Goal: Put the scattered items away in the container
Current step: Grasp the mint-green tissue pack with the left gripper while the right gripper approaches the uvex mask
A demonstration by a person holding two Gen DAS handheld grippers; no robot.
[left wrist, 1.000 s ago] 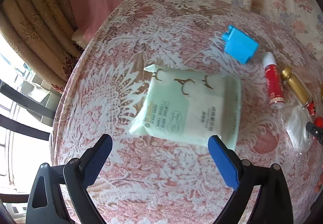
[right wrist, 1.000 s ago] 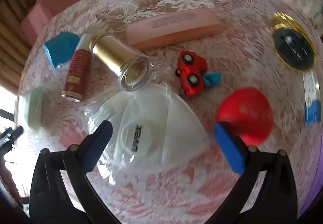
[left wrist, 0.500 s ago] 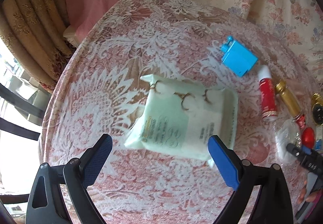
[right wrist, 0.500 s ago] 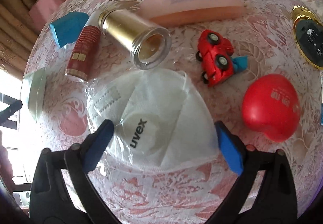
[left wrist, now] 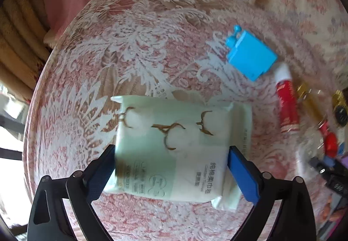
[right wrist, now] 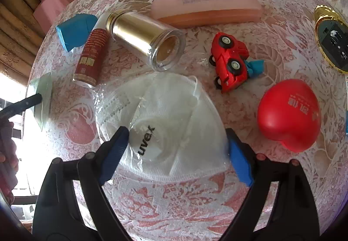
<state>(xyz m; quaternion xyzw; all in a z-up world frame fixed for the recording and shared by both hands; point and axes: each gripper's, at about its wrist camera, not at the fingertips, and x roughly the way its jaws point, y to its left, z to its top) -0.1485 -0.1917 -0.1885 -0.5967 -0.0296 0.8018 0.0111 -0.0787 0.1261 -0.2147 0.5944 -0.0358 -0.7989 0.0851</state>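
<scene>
Left hand-held gripper (left wrist: 171, 154): standing wide, blue pads flanking the near half of a pale green tissue pack (left wrist: 184, 175), one pad at each long edge; not possible to tell whether pressing on it or only lying alongside. Lying flat on the lace-covered table (left wrist: 130, 34), pack reaching away toward 12 o'clock. Sitting well apart at 1 o'clock, a blue block (left wrist: 250, 56); just beyond its corner at 2 o'clock, a red tube (left wrist: 287, 99) with a white cap, pointing toward 12.

Right hand-held gripper (right wrist: 176, 134): also spread wide, pads bracketing the near end of a white mask (right wrist: 174, 110) sealed in clear wrap, black lettering showing between the pads; contact with the wrap hard to judge. Resting just past the mask at 11 o'clock, a gold bottle (right wrist: 143, 39) on its side, clear base facing the camera, with the red tube touching it on the 10 o'clock side and the blue block beyond that. Stretching across 12 o'clock behind the bottle, a long pink case (right wrist: 206, 8). Lying tipped on its side at 1 o'clock, a red toy car (right wrist: 230, 60). Sitting near the right pad at 3 o'clock, a red heart-shaped ball (right wrist: 289, 115). Showing at the far edge at 2 o'clock, a gold-rimmed black object (right wrist: 330, 39).
</scene>
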